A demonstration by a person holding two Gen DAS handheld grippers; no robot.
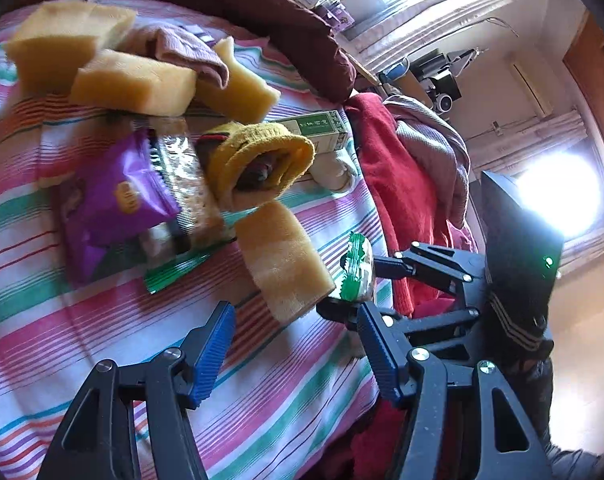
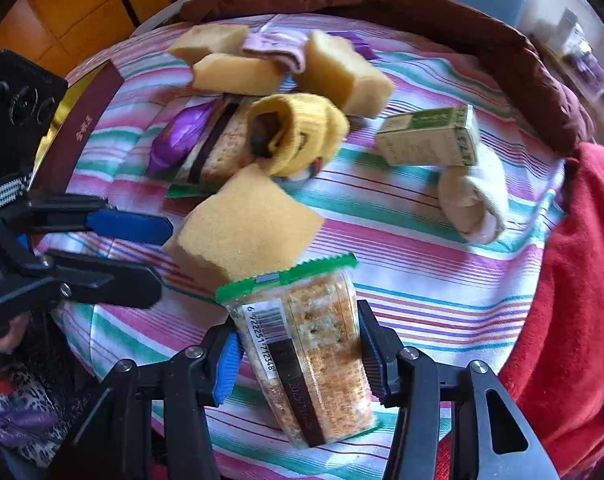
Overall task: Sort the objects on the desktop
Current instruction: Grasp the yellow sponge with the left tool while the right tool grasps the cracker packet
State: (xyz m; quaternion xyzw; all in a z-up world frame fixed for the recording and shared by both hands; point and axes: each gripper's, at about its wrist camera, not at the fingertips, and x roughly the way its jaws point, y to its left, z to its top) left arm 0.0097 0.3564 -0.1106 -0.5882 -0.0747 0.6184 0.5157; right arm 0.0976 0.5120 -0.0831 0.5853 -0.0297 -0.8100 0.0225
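Your right gripper [image 2: 299, 354] has its fingers clamped on a clear cracker pack [image 2: 310, 356] with green serrated ends, a barcode and a dark stripe down its side; pale speckled crackers show through. It sits above the striped cloth [image 2: 422, 280], just in front of a yellow sponge [image 2: 241, 224]. Your left gripper [image 1: 293, 344] hangs with its fingers spread wide, holding nothing.

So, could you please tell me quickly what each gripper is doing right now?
Left gripper: open, empty.
Right gripper: closed on the cracker pack.
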